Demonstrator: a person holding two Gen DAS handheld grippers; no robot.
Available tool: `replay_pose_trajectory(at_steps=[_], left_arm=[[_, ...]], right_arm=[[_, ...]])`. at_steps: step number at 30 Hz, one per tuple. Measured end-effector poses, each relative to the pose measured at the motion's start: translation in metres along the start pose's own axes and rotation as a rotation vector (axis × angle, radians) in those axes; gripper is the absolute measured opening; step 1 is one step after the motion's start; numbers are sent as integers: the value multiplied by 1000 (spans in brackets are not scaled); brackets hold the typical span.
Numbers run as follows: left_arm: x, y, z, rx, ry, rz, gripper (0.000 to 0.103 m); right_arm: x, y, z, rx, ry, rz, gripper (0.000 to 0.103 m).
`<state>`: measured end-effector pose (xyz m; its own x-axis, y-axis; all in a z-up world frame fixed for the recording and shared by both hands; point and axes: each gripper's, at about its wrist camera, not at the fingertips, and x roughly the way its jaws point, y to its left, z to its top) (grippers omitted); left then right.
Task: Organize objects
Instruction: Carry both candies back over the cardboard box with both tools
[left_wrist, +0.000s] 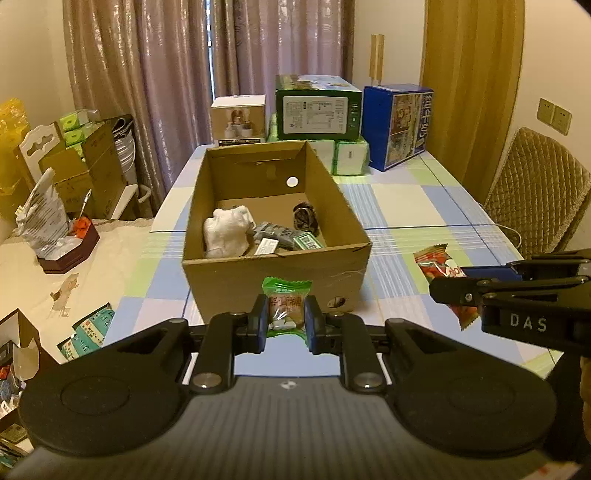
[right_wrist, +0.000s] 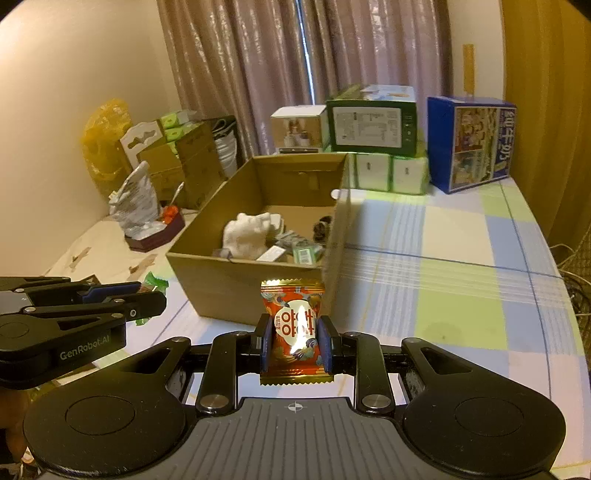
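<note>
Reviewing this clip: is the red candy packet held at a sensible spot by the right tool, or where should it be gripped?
Sensible. The right tool pinches the red candy packet across its padded middle, from the near side, leaving both crimped ends free. The flat ends would fold or slip.

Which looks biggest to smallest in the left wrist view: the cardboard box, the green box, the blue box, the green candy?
1. Cardboard box.
2. Green box and blue box: they look alike, so no ranking.
3. Green candy, smallest even though nearest, in the left claw.

Cardboard box (left_wrist: 275, 269) open-topped — its near wall fronts both tongs.
</note>
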<state>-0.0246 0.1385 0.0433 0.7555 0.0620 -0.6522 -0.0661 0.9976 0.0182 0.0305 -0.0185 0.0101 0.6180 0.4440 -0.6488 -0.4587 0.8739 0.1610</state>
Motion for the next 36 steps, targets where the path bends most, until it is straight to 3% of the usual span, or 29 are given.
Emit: replay_pose_trajectory(at_steps=[26, 36], left_arm=[[19, 14, 1, -29, 34, 4, 16], [44, 23, 34, 0, 31, -5, 16]], right_arm=[[25, 7, 4, -14, 36, 22, 23], [51, 6, 36, -29, 16, 25, 23]])
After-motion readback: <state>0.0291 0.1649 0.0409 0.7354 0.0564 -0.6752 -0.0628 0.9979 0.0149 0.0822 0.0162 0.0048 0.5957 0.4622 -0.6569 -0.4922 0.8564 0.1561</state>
